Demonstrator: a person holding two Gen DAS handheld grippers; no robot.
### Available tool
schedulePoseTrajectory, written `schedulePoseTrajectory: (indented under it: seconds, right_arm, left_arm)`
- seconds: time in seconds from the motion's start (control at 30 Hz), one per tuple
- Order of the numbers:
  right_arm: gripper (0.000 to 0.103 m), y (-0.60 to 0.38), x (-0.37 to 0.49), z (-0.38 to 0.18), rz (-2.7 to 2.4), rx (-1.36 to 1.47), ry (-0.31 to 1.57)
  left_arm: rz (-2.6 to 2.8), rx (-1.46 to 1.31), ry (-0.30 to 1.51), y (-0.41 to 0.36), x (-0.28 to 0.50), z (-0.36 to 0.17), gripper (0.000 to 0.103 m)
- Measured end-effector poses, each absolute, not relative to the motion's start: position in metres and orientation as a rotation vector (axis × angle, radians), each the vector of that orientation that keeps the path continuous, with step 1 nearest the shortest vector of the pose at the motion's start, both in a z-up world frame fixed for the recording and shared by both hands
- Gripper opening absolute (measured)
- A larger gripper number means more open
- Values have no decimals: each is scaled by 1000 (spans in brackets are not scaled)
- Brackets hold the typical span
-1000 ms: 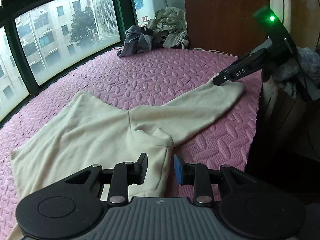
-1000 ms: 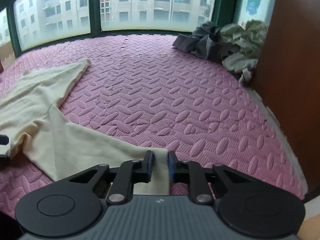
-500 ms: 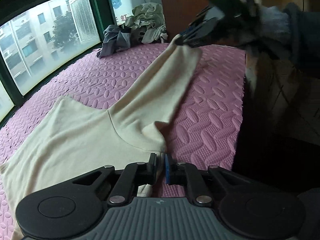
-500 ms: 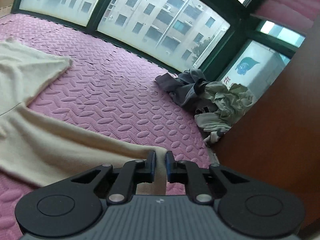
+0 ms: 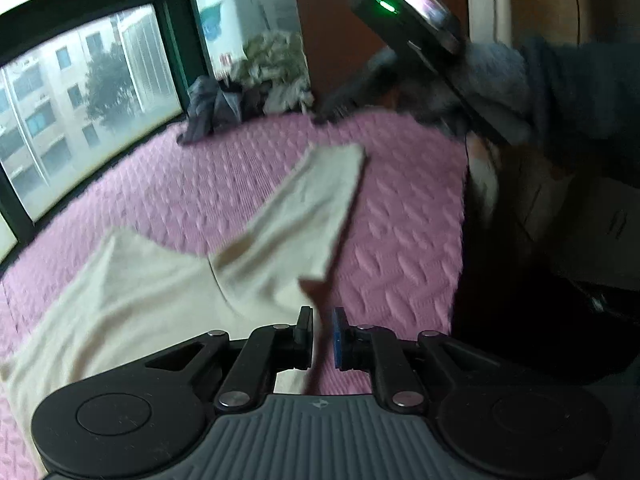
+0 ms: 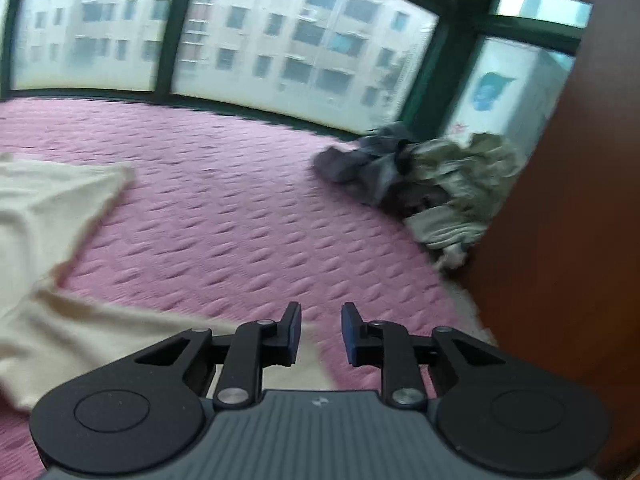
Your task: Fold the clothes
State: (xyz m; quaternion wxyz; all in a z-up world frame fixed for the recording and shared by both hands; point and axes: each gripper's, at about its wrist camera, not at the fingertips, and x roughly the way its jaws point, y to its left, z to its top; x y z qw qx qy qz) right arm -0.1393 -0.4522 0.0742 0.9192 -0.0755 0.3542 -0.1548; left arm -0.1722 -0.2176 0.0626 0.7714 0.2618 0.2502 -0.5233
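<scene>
A cream long-sleeved garment (image 5: 160, 288) lies spread on the pink foam mat (image 5: 200, 184). My left gripper (image 5: 322, 330) pinches a raised fold at the garment's edge near the armpit, and its jaws are just beginning to open. One sleeve (image 5: 316, 200) lies flat, stretched toward the far right. My right gripper (image 5: 326, 114) hovers blurred beyond the sleeve's end, apart from it. In the right wrist view that gripper (image 6: 321, 328) is opening; only mat shows in the gap, and the sleeve end (image 6: 120, 328) lies under its left finger.
A pile of grey and olive clothes (image 6: 420, 184) sits in the far corner by the window, also in the left wrist view (image 5: 256, 84). A brown wooden panel (image 6: 560, 240) bounds the mat on the right. A person's dark sleeve (image 5: 580, 92) holds the right gripper.
The right gripper let go of the sleeve end, which dropped flat onto the mat, and its jaws parted. The left gripper closed on the garment's edge and lifted it slightly.
</scene>
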Motion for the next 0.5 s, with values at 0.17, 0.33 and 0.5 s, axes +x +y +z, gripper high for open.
schedulePoseTrajectory:
  seconds: [0.17, 0.33, 0.5]
  right_arm:
    - [21, -434, -155, 53, -198, -137, 782]
    - [24, -443, -159, 41, -235, -131, 813]
    - [24, -460, -159, 45, -342, -119, 825]
  left_arm:
    - [-1098, 518, 577, -236, -158, 56, 12]
    - [-1139, 505, 613, -248, -160, 45, 15]
    - [-1206, 550, 613, -252, -181, 34, 16]
